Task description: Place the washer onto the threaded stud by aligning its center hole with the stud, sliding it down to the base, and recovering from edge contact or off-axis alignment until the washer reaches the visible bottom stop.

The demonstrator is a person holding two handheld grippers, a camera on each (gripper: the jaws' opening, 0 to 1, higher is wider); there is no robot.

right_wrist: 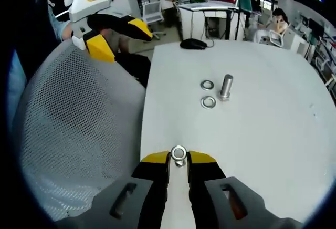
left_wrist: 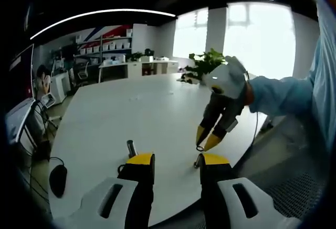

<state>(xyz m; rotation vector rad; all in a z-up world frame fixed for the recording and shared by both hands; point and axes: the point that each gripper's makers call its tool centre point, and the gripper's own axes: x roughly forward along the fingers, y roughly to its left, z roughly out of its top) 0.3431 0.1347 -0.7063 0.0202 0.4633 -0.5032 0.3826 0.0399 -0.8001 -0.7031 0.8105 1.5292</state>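
In the left gripper view, the left tool (left_wrist: 174,160), jaws spread, hangs over the white tabletop's (left_wrist: 136,113) near edge beside the upright threaded metal stud (left_wrist: 131,148); broad bare surface lies beyond. In the right gripper view, the right tool (right_wrist: 179,158) pinches a silver metal washer (right_wrist: 179,154) above the tabletop edge, two more washers (right_wrist: 208,93) lying beside the stud.

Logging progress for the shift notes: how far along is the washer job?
Done: the right gripper has picked up a washer and grips it between its tips. In hand: carrying it, well short of the threaded stud. Left: aligning the hole, sliding it down to the base. Two other washers lie on the table beside the stud, none on it.
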